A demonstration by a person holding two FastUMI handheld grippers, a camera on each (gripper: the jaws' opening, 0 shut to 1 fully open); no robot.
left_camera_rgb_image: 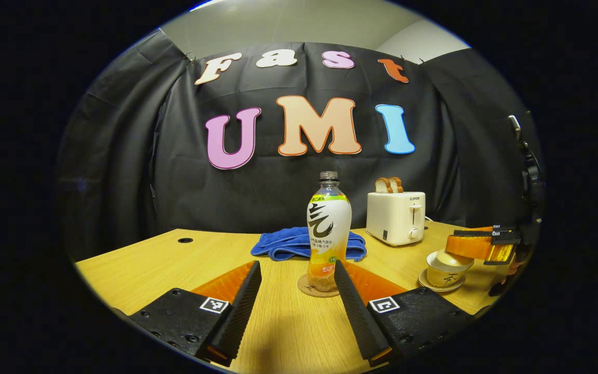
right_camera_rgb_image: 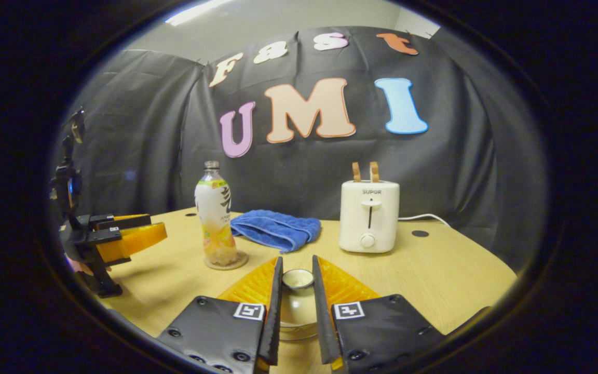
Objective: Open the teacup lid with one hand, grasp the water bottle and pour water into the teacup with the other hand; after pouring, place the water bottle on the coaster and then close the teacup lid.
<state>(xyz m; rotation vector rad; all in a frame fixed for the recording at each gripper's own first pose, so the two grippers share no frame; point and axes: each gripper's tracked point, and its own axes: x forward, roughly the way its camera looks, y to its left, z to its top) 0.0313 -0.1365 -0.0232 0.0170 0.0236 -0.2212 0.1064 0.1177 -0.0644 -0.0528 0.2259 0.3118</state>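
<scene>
Teacup lid (right_camera_rgb_image: 298, 279) sits tilted on the teacup (left_camera_rgb_image: 445, 276) near the surface's right edge, right tongs (right_camera_rgb_image: 297, 291) clamped on it, left tongs (left_camera_rgb_image: 295, 291) spread, bottle (left_camera_rgb_image: 328, 228) on its coaster (left_camera_rgb_image: 307, 288); closing seems nearly finished.

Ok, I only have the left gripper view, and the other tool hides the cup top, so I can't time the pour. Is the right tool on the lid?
Observer: Yes. In the right gripper view the right tool is closed narrowly on the teacup lid, with a finger against each side of its knob.
Operator: How does my tool sit relative to the bottle?
Observer: From there, the left tool hangs above the table, well apart from the water bottle, which stands on its coaster.
Operator: Anything right of the toaster?
Observer: A dark round hole in the tabletop, beside the toaster.
</scene>
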